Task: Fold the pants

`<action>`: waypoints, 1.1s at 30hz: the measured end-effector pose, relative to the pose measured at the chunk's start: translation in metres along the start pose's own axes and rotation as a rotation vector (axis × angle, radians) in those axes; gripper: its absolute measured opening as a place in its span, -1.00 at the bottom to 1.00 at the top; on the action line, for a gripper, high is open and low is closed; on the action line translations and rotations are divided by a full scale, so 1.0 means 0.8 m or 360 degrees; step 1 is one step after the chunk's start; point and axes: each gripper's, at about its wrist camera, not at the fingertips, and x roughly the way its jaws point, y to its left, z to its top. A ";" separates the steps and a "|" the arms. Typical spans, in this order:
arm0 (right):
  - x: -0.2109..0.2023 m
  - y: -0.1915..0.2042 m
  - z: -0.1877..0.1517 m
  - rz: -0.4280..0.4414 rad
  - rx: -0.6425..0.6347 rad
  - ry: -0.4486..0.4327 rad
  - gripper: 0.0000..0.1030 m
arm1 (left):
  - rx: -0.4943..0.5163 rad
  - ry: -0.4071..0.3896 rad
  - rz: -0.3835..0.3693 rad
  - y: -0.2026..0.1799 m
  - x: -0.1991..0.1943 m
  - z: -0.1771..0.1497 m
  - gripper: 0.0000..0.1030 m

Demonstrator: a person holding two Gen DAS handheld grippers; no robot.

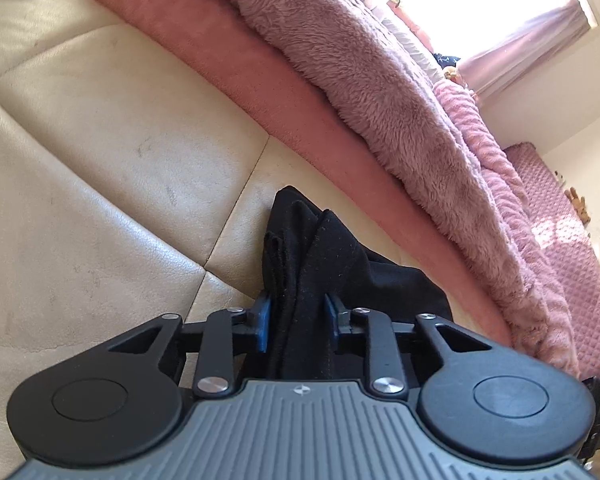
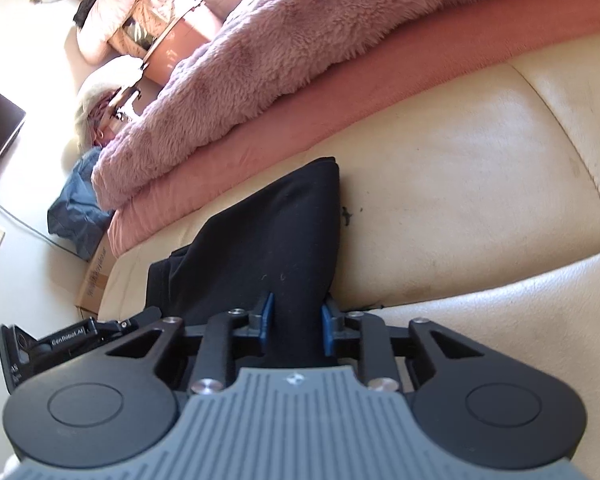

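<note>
Jaws of the left gripper point(image 1: 298, 318) are pinched on a bunched edge of the black pants point(image 1: 312, 248), the blue pads point(image 1: 263, 320) pressing the cloth from both sides with a thick gather of fabric running back between them toward the camera. Ahead of that grip the garment rises in a crumpled peak and then falls away to the right, lying on the cream leather bed edge point(image 1: 100, 140), close against the pink sheet point(image 1: 204, 40) and the fluffy pink blanket point(image 1: 360, 72) piled along the far side. Further right, the jaws of the right gripper point(image 2: 296, 320) are likewise clamped on the pants point(image 2: 276, 232), the pads point(image 2: 326, 326) squeezing a smoother, flatter stretch of cloth that fans forward to a blunt end near the sheet's border. In the right wrist view the left tool shows at the lower left, just beside the same garment, so the two grips appear to sit near each other on one end of the pants. The cloth's long axis seems to run away from both jaws toward the blanket side, which suggests the coming move is a shared lift and carry of this held end over the rest. Neither hand looks clearly nearer; the cloth between the grips may sag.
</note>
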 end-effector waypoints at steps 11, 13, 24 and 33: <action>-0.011 0.044 -0.007 0.0046 -0.0077 0.0051 -0.72 | 0.0163 -0.0024 0.0112 -0.017 -0.045 0.011 -0.52; -0.005 0.057 -0.010 0.0065 -0.0089 0.0073 -0.72 | 0.0196 -0.0026 0.0145 -0.012 -0.057 0.019 -0.52; 0.052 0.124 -0.028 0.0140 -0.0126 0.0212 -0.74 | 0.0253 0.0060 0.0244 0.040 -0.079 0.072 -0.52; 0.079 0.104 -0.023 -0.0014 -0.0154 0.0246 -0.74 | 0.0200 0.0056 0.0223 0.064 -0.052 0.069 -0.48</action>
